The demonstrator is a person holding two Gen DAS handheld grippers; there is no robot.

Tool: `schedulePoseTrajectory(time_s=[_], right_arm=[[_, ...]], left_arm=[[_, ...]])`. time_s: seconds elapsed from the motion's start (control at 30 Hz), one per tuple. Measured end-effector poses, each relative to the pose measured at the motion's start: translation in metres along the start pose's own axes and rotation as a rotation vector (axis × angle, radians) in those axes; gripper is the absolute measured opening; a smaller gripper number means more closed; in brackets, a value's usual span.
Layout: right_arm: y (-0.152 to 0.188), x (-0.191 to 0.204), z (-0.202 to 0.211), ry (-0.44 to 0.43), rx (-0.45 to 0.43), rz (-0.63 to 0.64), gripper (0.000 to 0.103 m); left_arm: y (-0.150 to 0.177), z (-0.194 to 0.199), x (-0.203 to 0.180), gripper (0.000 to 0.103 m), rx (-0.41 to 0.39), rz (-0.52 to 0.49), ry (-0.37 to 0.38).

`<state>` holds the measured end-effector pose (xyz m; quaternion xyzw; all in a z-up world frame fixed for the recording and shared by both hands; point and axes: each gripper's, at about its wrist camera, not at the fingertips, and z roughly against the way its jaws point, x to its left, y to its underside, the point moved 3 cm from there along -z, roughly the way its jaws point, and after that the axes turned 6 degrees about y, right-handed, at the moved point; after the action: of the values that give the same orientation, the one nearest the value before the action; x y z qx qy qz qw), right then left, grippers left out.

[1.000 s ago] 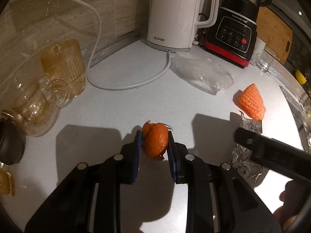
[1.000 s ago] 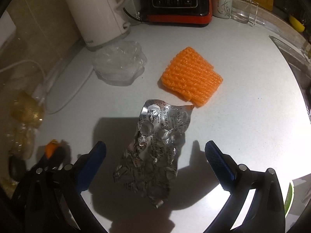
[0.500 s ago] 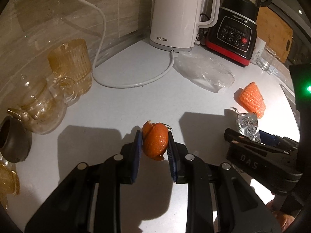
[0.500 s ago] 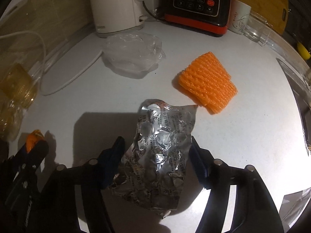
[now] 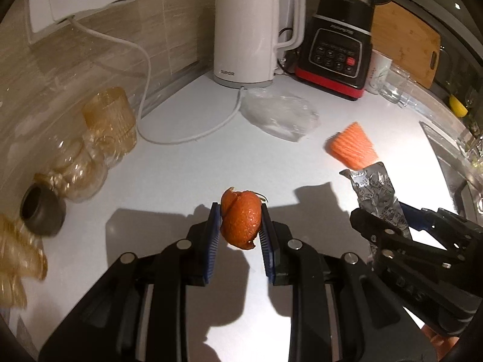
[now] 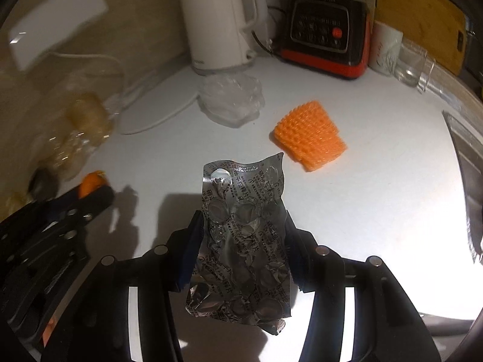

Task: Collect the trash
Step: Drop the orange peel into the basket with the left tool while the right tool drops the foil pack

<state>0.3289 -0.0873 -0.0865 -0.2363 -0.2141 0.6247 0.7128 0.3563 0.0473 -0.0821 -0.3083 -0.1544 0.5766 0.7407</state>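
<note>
- White kitchen counter (image 5: 187, 166), tiled wall behind; dim light, hard shadows under both tools.
- Back edge, 12 o'clock in the left wrist view: white kettle (image 5: 244, 30), its cord (image 5: 187, 138) looping over the counter; black-and-red blender (image 5: 338, 45) at 1 o'clock.
- 9 o'clock: amber glassware (image 5: 111, 120), blurred.
- Left gripper (image 5: 238, 226): clamped on an orange peel (image 5: 240, 218), blue pads pressed to both sides, peel clear of the counter.
- Right gripper (image 6: 241, 241): jaws have just been closing, now pinching a crumpled foil blister pack (image 6: 244, 241), both pads against its edges, pack standing up off the counter.
- Loose on the counter: orange foam fruit net (image 6: 311, 135) at 1 o'clock in the right wrist view; clear plastic wrap (image 6: 231, 101) just in front of the kettle.
</note>
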Motion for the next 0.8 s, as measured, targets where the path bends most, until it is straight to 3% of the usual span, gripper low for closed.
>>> schedulePoseTrajectory(time_s=[0.17, 0.37, 0.57, 0.8], right_arm=[[0.019, -0.033, 0.044, -0.080, -0.037, 0.084, 0.051], [0.050, -0.090, 0.084, -0.185, -0.047, 0.135, 0.051], [0.090, -0.154, 0.113, -0.204, -0.028, 0.169, 0.051], [0.144, -0.213, 0.144, -0.221, 0.014, 0.221, 0.052]], left_arm=[[0.021, 0.027, -0.039, 0.025, -0.002, 0.043, -0.005], [0.048, 0.061, -0.099, 0.025, -0.022, 0.089, 0.059], [0.080, 0.088, -0.173, 0.025, -0.024, 0.046, 0.114], [0.133, 0.098, -0.259, 0.025, 0.061, -0.042, 0.194]])
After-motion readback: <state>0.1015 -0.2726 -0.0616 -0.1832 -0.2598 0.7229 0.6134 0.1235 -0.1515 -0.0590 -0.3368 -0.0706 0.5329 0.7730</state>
